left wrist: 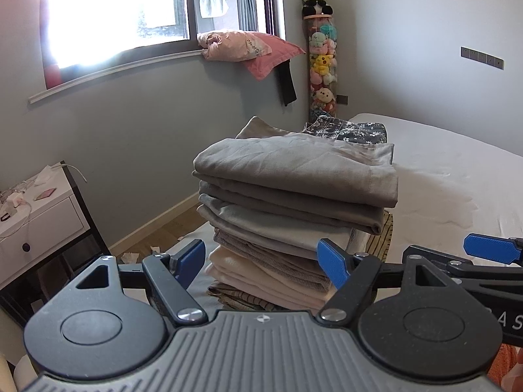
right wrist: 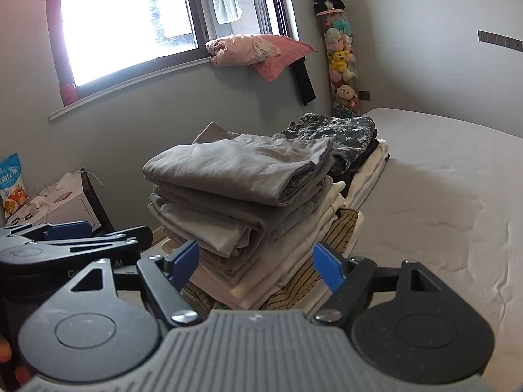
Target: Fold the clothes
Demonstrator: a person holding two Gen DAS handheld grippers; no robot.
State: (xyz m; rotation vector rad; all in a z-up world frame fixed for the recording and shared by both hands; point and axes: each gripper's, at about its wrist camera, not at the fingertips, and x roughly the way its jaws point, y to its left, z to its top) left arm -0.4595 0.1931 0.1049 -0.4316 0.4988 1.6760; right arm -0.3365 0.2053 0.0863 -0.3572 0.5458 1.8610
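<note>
Both grippers, the left gripper (left wrist: 261,261) and the right gripper (right wrist: 255,263), hang with jaws spread wide and nothing between them, just in front of the stack of folded clothes (left wrist: 294,202) that stands near the edge of the bed (left wrist: 457,176). Its soft, light cloth will probably sag and slide layer over layer, so I would take it low, from both sides. White sheet, a nightstand (left wrist: 39,209) and a bright window (left wrist: 114,16) surround it.

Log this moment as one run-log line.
left tool: open, empty | right tool: open, empty | folded stack: on bed, grey item on top | floral garment: behind stack
</note>
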